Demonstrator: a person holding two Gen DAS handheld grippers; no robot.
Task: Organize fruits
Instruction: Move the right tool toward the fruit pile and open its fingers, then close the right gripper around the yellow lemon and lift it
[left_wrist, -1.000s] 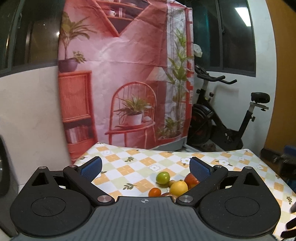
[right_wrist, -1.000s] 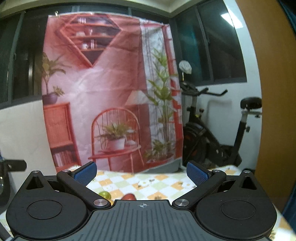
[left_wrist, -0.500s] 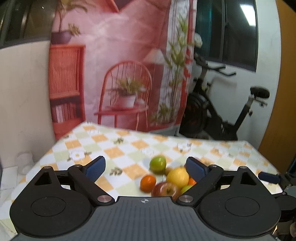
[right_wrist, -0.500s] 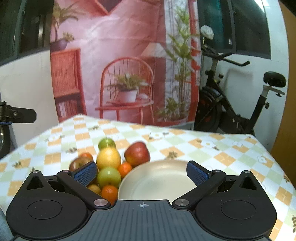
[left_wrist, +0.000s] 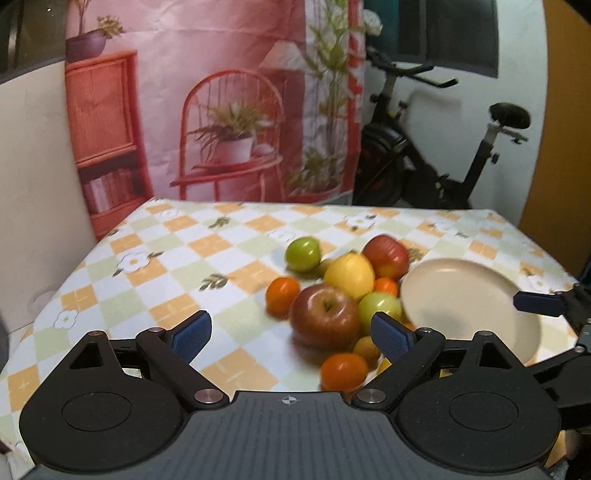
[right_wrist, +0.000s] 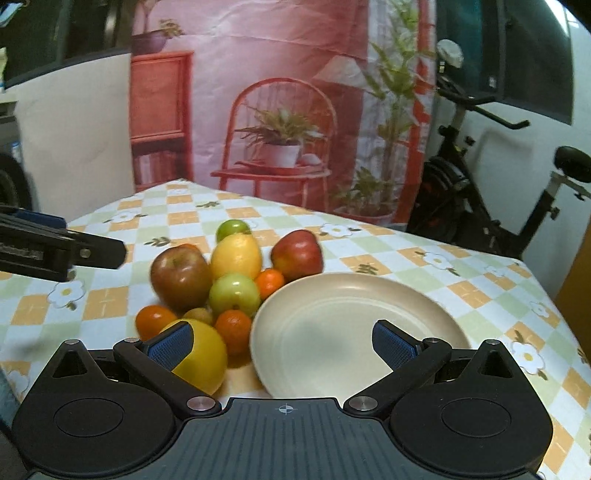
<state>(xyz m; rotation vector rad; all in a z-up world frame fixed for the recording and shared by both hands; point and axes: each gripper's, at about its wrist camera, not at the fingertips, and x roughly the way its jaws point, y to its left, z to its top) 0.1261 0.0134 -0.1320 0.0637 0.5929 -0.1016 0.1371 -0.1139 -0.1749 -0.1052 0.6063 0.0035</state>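
A pile of fruit lies on the checkered tablecloth: a large red apple (left_wrist: 324, 317) (right_wrist: 181, 275), a yellow lemon (left_wrist: 349, 275) (right_wrist: 236, 256), a second red apple (left_wrist: 386, 256) (right_wrist: 297, 254), green apples (right_wrist: 234, 295), several small oranges (left_wrist: 282, 295) and a big yellow fruit (right_wrist: 201, 354). An empty cream plate (left_wrist: 469, 310) (right_wrist: 354, 332) sits right of the pile. My left gripper (left_wrist: 291, 334) is open and empty above the table, left of the pile. My right gripper (right_wrist: 282, 343) is open and empty over the plate's near edge.
The table (left_wrist: 177, 266) ends at its left and far edges. A printed pink backdrop (left_wrist: 229, 103) hangs behind it. An exercise bike (left_wrist: 436, 155) stands at the back right. The left gripper's finger (right_wrist: 62, 251) shows at the left of the right wrist view.
Both grippers have tilted down and moved closer to the table; the fruit pile and plate now fill the views. Both jaws stay open.
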